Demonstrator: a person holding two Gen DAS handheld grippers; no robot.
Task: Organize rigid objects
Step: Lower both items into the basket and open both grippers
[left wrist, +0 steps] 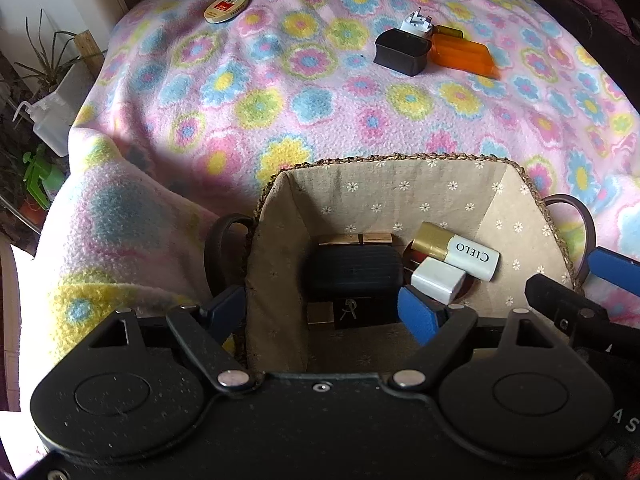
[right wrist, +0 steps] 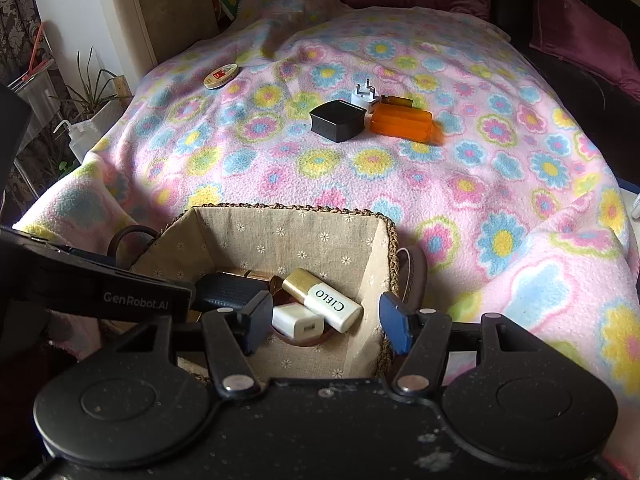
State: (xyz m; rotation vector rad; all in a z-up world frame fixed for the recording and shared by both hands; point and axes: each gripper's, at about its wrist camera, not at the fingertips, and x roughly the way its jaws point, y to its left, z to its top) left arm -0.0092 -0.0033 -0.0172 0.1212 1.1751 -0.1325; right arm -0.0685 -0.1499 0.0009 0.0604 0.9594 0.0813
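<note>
1. The left gripper [left wrist: 322, 308] tilts steeply down over the left wall of the lined basket [left wrist: 400, 196], jaws wide apart with one finger outside the wall and one inside, pressing on nothing.
2. Inside the basket lie a dark case [left wrist: 354, 270], a white charger [left wrist: 438, 280] and a CIELO tube [left wrist: 456, 250].
3. The right gripper [right wrist: 324, 326] angles down over the basket's right wall, jaws apart, empty.
4. Farther up the bed's flowered blanket [right wrist: 400, 184] sit a round tin [right wrist: 221, 75], a black box [right wrist: 338, 120], a white plug [right wrist: 364, 94] and an orange case [right wrist: 402, 124].
</note>
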